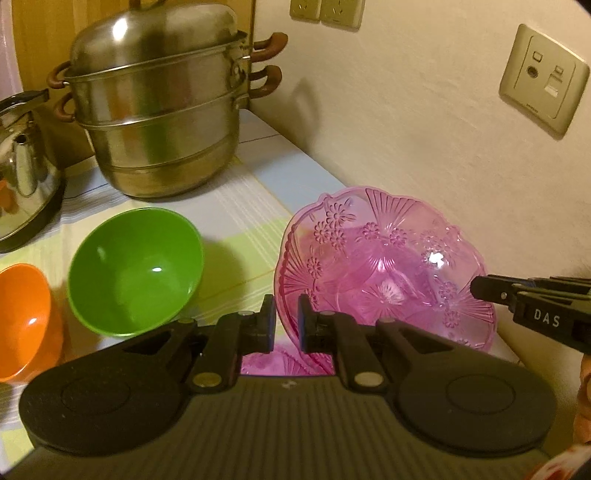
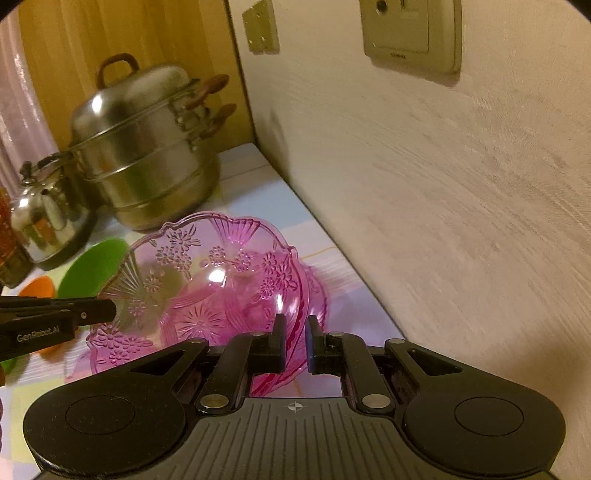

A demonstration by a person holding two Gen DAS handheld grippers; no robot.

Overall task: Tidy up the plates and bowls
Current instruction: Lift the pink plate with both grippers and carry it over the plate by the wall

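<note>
pink glass bowl (image 1: 384, 266) showing embossed flowers and fan rays | plastic bowl (image 1: 135, 271) showing plain green | another bowl (image 1: 24, 321) glowing orange | steamer pot (image 1: 162, 110) shining silver, brown handles | tablecloth (image 1: 236, 221) showing pastel stripes

A cream wall (image 1: 406, 122) runs along the right side of the table. It looks a bit rough. On it sit a wall plate with small sockets (image 1: 543, 79) and two plain plug sockets (image 1: 327, 11) higher up. A wooden panel (image 2: 88, 44) stands at the back, in the corner. A pale pink curtain (image 2: 16, 92) hangs at the far left. The table wears a striped cloth (image 1: 240, 210) in white, light blue and light green. The light is warm and yellowish, and it makes soft shadows on the wall.
</note>
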